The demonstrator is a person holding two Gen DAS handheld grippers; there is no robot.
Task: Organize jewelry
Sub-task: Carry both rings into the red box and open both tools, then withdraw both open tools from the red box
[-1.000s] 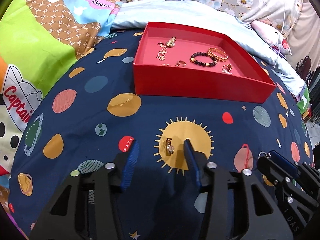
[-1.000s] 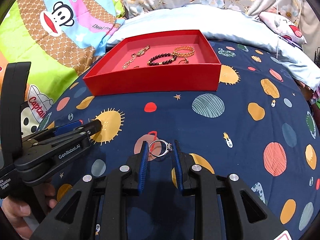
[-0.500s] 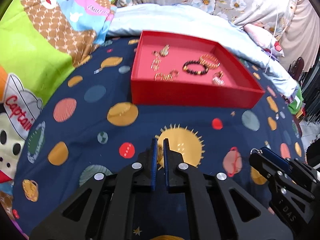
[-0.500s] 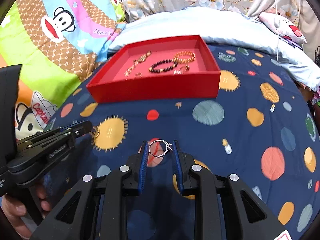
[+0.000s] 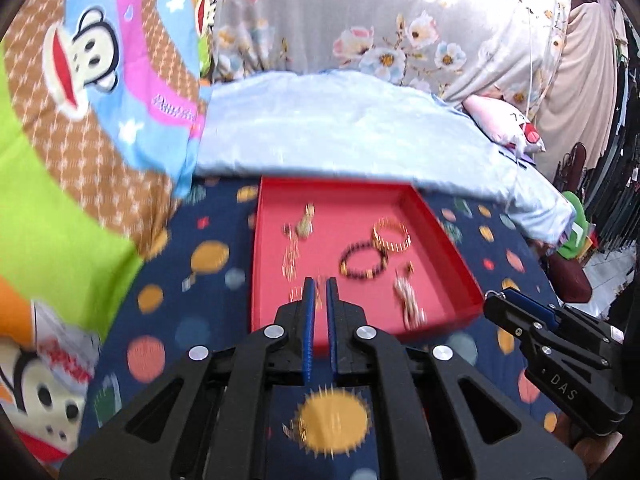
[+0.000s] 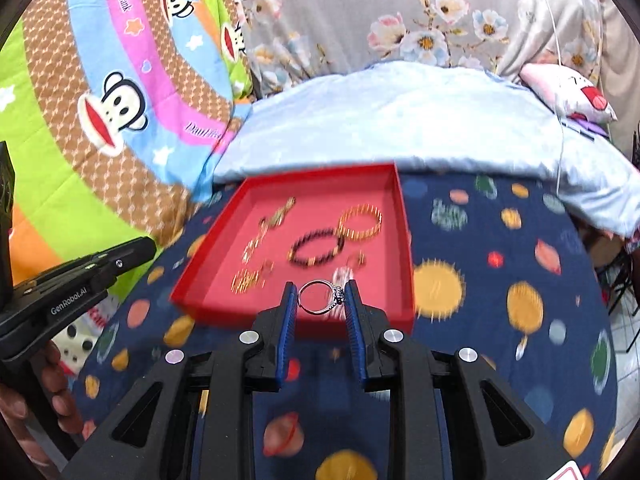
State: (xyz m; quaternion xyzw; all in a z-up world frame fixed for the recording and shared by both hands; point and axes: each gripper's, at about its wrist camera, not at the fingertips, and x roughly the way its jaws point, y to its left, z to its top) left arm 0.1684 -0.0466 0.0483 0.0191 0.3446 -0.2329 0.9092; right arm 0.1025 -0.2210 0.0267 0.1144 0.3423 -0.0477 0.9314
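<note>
Bedspread: dark navy cloth bedspread [image 6: 500, 360] printed with planets, suns and dots in yellow, orange, salmon, teal and red.
Tray: shallow square cardboard tray [image 6: 405, 240], bright red walls, pinker red floor.
Bangle: round gold ribbed bangle [image 6: 360, 222].
Bead bracelet: dark maroon bead bracelet [image 6: 316, 251] with a few gold beads.
Ring: thin silver ring [image 6: 320, 298] with a small dark-looking stone cluster.
Gripper fingers: black plastic, blue ribbed pads [image 6: 287, 340].
Far quilt: plain pale blue quilt [image 6: 400, 128].
Left blanket: cartoon-monkey blanket [image 6: 100, 92], with green, brown lattice, pink, blue and orange bands.
Backdrop: grey floral fabric [image 6: 400, 12], its blossoms white, pink and blue.
</note>
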